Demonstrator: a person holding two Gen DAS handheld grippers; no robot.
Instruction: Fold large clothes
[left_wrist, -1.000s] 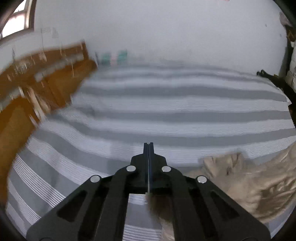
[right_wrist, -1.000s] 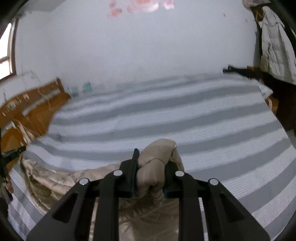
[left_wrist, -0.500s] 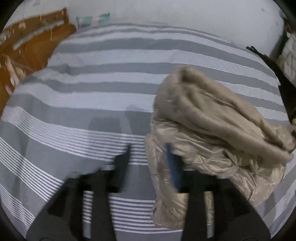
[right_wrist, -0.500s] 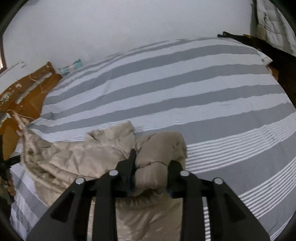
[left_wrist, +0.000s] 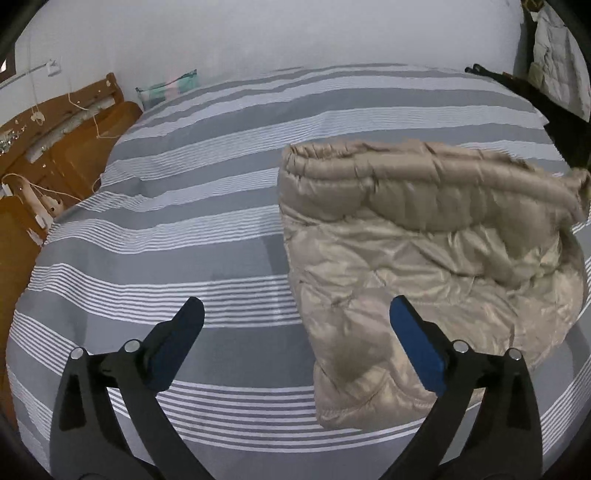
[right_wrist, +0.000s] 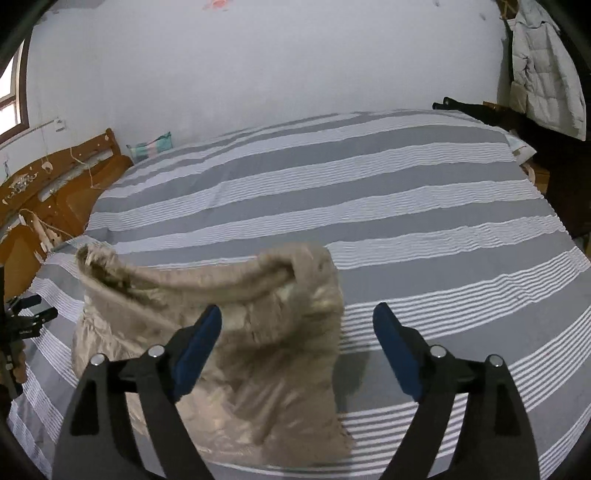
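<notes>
A beige quilted puffer jacket (left_wrist: 424, 240) lies in a folded heap on the striped bed, its thick rolled edge on the far side. My left gripper (left_wrist: 295, 321) hovers over the jacket's near left corner; its jaws are opening wide, and the blue pads (left_wrist: 413, 343) press on nothing. In the right wrist view the same jacket (right_wrist: 258, 387) sits low and left, its top fold blurred as it settles. My right gripper (right_wrist: 297, 325) is also opening; the jacket's right edge lies below and between its jaws, untouched. The left gripper (right_wrist: 26, 317) shows at that view's left edge.
The grey-and-white striped bedsheet (left_wrist: 184, 221) fills both views, with open sheet (right_wrist: 424, 229) beyond and right of the jacket. A wooden headboard (left_wrist: 55, 147) stands at the left, and a teal cloth (left_wrist: 166, 86) lies by the wall. A white puffer coat (right_wrist: 543, 74) hangs over dark furniture, right.
Both grippers were shut on the jacket and have let go, and their jaws spread wide. The jacket dropped onto the bed in a fold. Both hands came lower.
</notes>
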